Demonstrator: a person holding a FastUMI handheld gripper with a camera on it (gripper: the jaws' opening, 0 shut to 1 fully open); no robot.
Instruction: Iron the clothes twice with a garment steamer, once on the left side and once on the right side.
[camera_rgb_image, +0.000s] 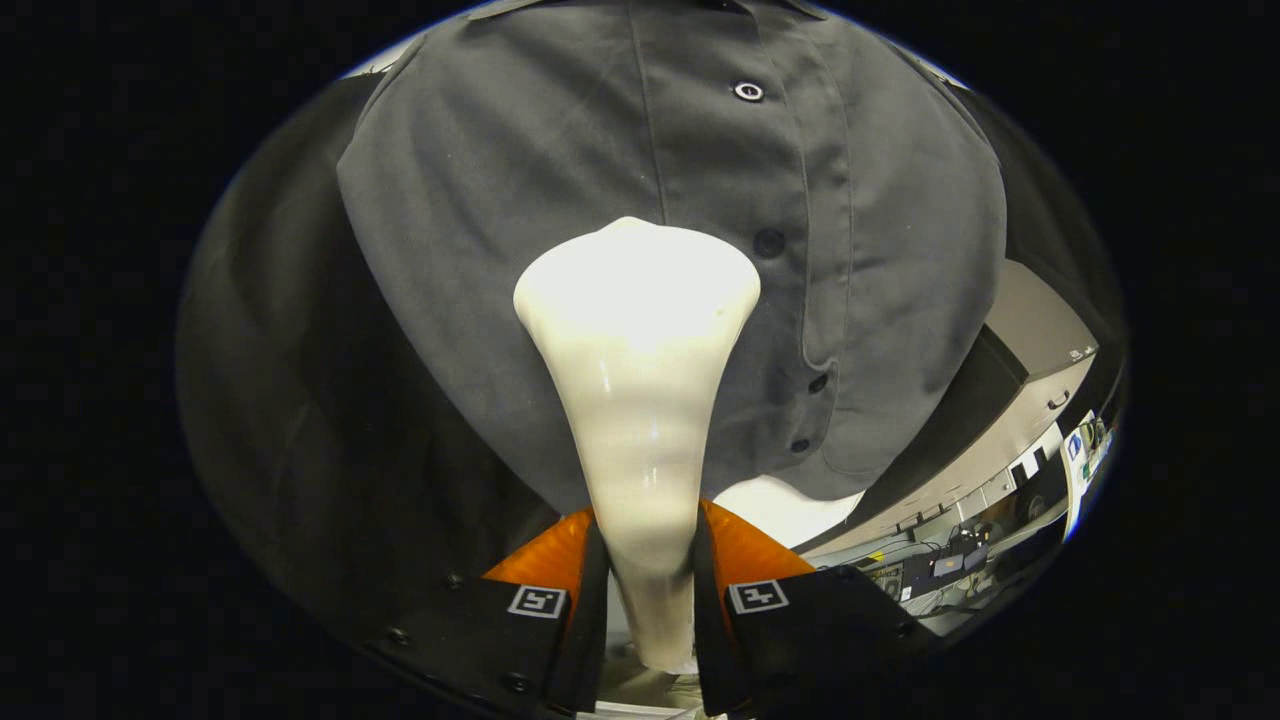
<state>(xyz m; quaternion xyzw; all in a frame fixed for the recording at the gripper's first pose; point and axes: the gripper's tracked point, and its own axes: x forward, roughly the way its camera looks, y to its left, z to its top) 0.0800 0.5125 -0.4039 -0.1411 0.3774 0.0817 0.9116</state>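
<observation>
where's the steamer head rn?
In the gripper view, the steamer is clamped between the gripper fingers, its head against the grey shirt, just beside the button placket.

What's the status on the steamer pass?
Gripper shut on steamer. Steamer head at grey shirt, just beside the button placket. Nothing in the way.

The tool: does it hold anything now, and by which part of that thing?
The tool holds the garment steamer by its narrow handle, one finger on each side; the wide head points at the grey shirt.
</observation>
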